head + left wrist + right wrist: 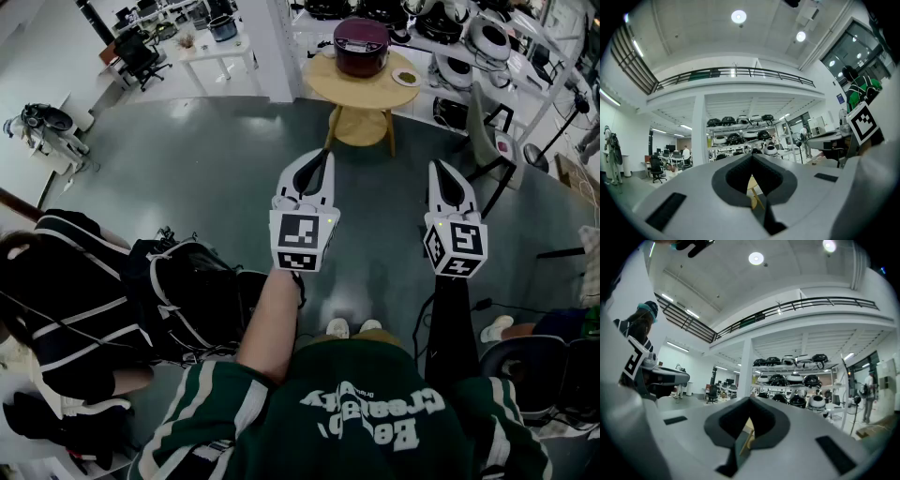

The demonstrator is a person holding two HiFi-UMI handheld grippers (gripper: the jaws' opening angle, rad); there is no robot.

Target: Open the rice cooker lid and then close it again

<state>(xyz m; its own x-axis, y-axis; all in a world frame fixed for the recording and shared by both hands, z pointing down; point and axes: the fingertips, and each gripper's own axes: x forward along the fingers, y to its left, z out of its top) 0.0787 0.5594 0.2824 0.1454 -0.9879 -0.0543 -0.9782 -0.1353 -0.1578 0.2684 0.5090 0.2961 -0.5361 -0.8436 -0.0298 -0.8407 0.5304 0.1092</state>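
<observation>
Okay so left gripper (323,153) and right gripper (441,167) are both pinched together, empty, and the rice cooker (361,45) sits on the far worktop (328,82), well ahead between them, closer to the left.

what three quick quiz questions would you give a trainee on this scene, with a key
1. True or false: the rice cooker stands open.
2. Pick one. The rice cooker sits on: A) a round wooden table; B) the floor; C) a shelf.
3. Fill in: the left gripper and the right gripper both have their jaws ____, with nothing held, well short of the cooker.

Key: 1 false, it is closed; 2 A; 3 shut.
</observation>
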